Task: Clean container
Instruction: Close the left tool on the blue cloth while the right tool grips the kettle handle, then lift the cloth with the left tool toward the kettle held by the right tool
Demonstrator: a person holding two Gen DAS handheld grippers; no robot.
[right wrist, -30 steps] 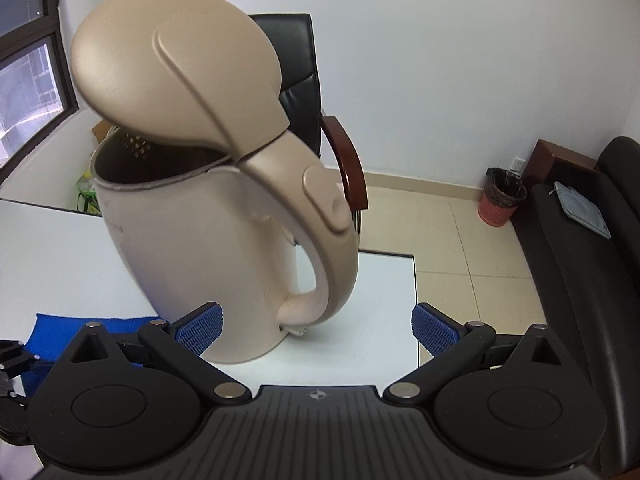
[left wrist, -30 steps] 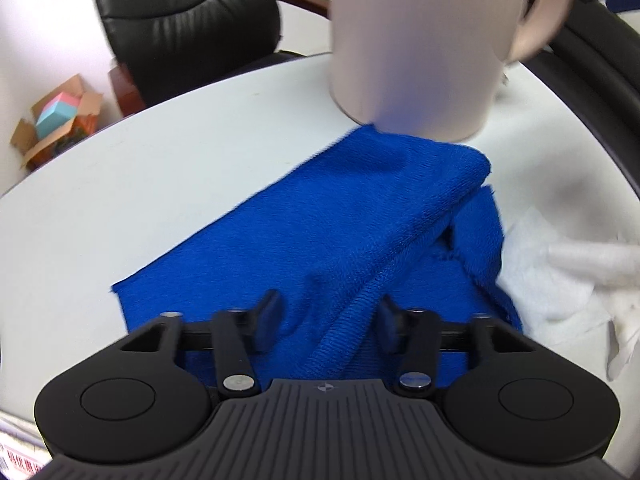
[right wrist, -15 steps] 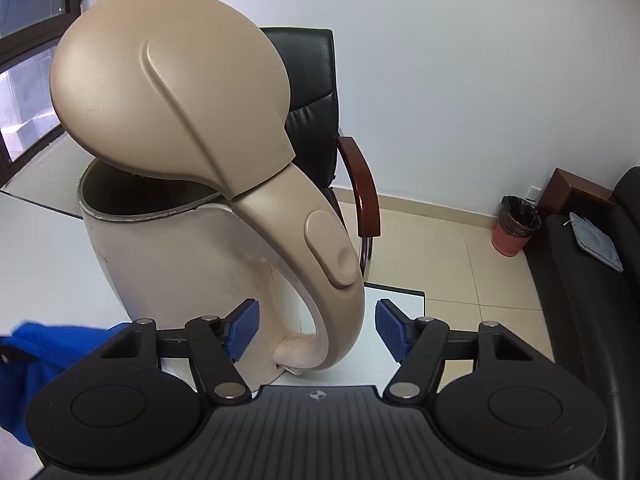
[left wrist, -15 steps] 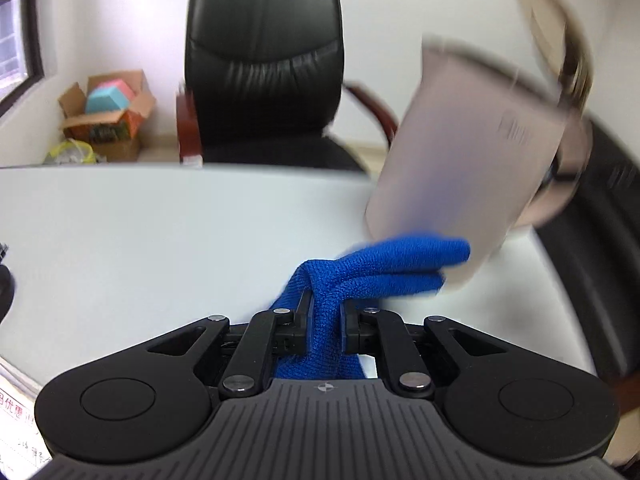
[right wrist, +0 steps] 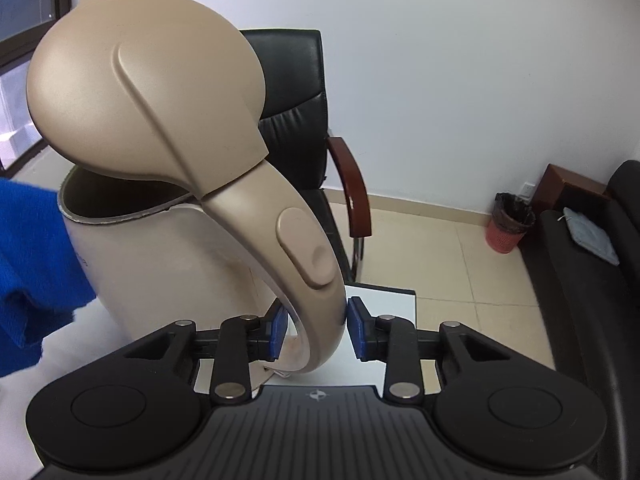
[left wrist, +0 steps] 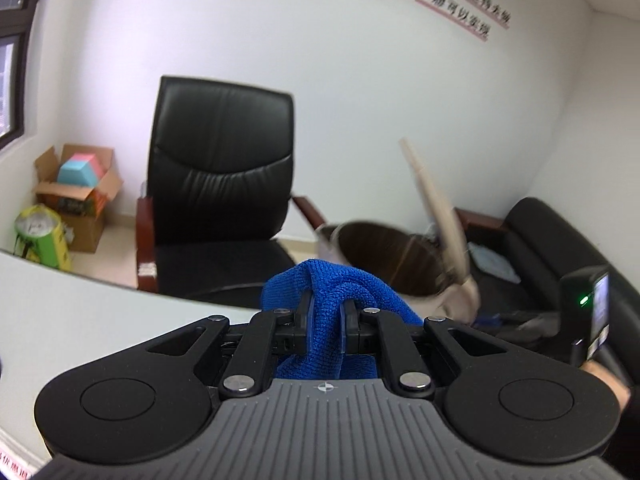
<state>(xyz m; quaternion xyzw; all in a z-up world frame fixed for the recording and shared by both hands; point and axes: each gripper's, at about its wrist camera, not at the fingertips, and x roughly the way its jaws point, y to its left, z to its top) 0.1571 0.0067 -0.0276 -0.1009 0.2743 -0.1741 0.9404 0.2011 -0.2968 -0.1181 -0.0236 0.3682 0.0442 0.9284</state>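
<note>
Close wrist views sharing kettle [right wrist: 168,240]

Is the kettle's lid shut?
No, the kettle has its lid tipped up, so the dark inside shows under it.

The white counter [right wrist: 384,312] carries the beige electric kettle [right wrist: 168,264], which stands upright near its corner, lid raised.

The electric kettle [right wrist: 160,240] is smooth matt beige plastic. The blue cloth [left wrist: 332,296] looks like nubby microfibre. The office chair [left wrist: 220,168] is glossy black leather with polished wooden armrests.
</note>
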